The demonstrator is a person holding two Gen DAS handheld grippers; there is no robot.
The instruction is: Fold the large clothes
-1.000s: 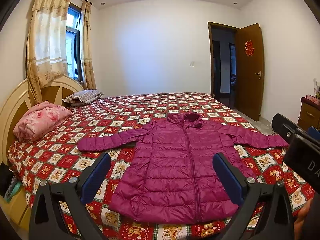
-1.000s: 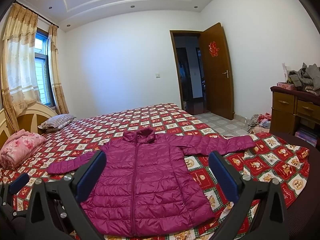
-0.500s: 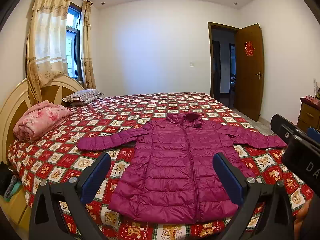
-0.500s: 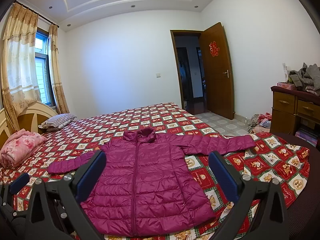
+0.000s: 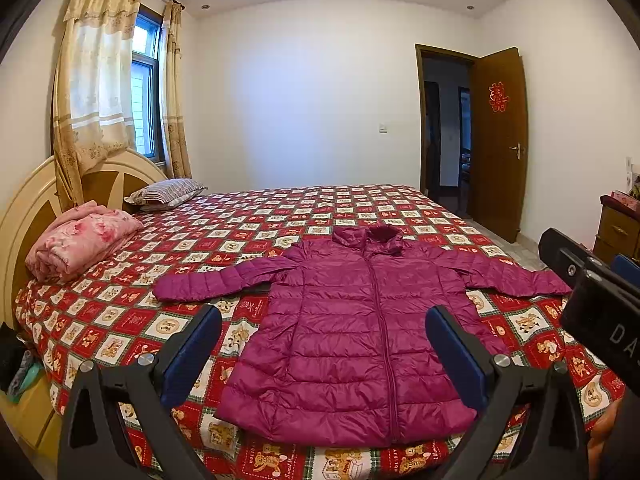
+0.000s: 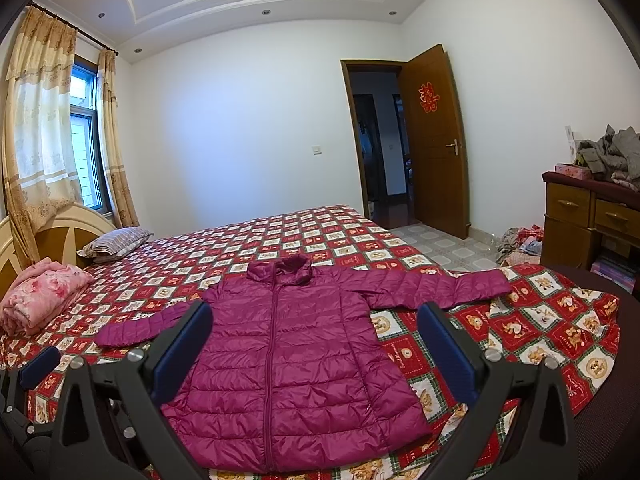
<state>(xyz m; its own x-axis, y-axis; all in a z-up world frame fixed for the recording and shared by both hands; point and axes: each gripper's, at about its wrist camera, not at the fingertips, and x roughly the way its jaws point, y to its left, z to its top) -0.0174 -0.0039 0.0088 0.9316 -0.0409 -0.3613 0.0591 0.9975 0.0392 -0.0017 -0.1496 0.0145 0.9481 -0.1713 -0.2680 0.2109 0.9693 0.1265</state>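
On the bed (image 5: 120,312), jacket (image 5: 360,344) hem — cut off by tool arms.

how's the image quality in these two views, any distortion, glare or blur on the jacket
Left wrist view: strong fisheye bending of walls and door, black corners; the purple jacket is sharp, with soft sheen and no harsh glare; the window is bright. Right wrist view: same curvature, ceiling lines bowed; jacket in focus, evenly lit, faint shadows only.
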